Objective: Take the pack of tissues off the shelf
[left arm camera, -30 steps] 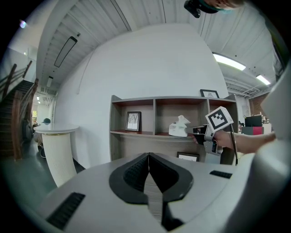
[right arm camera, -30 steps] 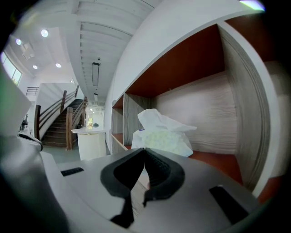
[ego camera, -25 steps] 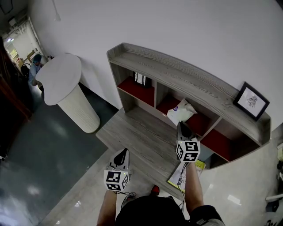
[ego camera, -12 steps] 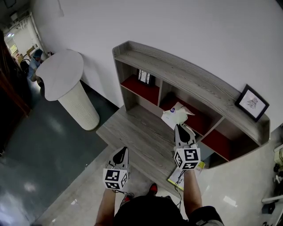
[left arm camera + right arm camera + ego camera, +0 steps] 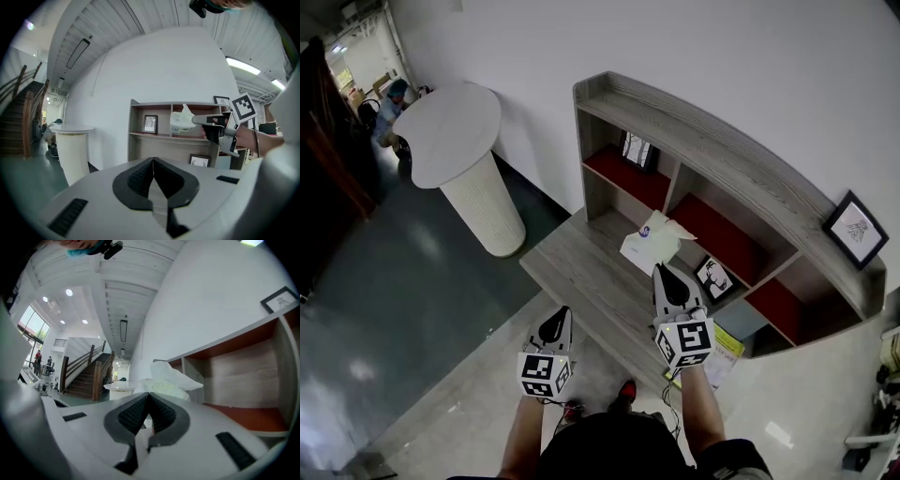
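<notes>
White pack of tissues pinched by its near end in right gripper jaws, likely the end that faced out; held clear of shelf, over low surface. Left gripper idle alongside, jaws pressed together, empty.

Nothing is legible: the mark on the pack of tissues is too small.

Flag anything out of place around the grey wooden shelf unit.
Two oddities. A yellow-edged booklet lies on the floor, and a small black-framed picture leans low against the shelf unit, below the compartments. The white tissue pack is clamped in the right gripper.
</notes>
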`<state>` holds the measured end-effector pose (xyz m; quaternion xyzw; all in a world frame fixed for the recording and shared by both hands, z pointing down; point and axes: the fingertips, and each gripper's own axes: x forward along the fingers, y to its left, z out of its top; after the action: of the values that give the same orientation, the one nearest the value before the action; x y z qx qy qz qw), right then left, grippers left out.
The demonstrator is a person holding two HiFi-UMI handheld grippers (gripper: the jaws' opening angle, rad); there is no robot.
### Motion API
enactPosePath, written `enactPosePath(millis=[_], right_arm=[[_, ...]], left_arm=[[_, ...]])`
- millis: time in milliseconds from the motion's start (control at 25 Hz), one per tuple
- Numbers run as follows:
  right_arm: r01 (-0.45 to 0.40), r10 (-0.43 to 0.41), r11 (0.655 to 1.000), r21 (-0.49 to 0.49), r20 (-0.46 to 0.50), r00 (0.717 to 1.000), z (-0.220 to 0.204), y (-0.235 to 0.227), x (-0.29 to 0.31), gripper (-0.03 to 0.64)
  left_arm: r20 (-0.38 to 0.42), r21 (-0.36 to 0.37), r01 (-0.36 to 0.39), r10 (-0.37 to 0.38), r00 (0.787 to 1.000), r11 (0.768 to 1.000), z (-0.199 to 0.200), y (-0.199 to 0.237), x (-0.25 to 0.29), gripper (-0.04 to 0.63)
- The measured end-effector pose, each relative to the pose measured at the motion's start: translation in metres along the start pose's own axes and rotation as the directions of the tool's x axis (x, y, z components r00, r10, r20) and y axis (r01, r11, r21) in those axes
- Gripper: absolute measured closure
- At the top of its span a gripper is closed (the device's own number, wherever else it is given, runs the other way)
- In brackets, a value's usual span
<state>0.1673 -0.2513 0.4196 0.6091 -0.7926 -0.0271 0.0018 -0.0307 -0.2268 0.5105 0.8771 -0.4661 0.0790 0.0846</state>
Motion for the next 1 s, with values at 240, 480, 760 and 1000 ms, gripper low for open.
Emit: enactPosePath(millis=[240, 480, 760, 1000], right_arm=[[-0.081, 0.082, 0.996, 0.022, -0.049, 0.995, -0.028, 0.046, 0.024, 0.589], [-0.131, 0.138, 0.990, 0.058, -0.128, 0.982, -0.071, 0.077, 0.040, 0.589], [-0.142, 0.158, 0.986, 0.085, -0.223, 0.962, -0.126, 0.091, 0.047, 0.589], [-0.130, 0.160, 0.984, 0.120, -0.297, 0.941, -0.176, 0.091, 0.052, 0.589]], left_arm=[[-0.021, -0.004, -0.066, 0.066, 0.998, 0.998, -0.014, 0.028, -0.022, 0.588], [-0.053, -0.020, -0.111, 0.110, 0.993, 0.994, -0.028, 0.049, -0.034, 0.588], [-0.095, -0.032, -0.111, 0.108, 0.990, 0.993, -0.048, 0.058, -0.030, 0.587], [-0.150, -0.042, -0.101, 0.094, 0.984, 0.994, -0.071, 0.062, -0.018, 0.588]])
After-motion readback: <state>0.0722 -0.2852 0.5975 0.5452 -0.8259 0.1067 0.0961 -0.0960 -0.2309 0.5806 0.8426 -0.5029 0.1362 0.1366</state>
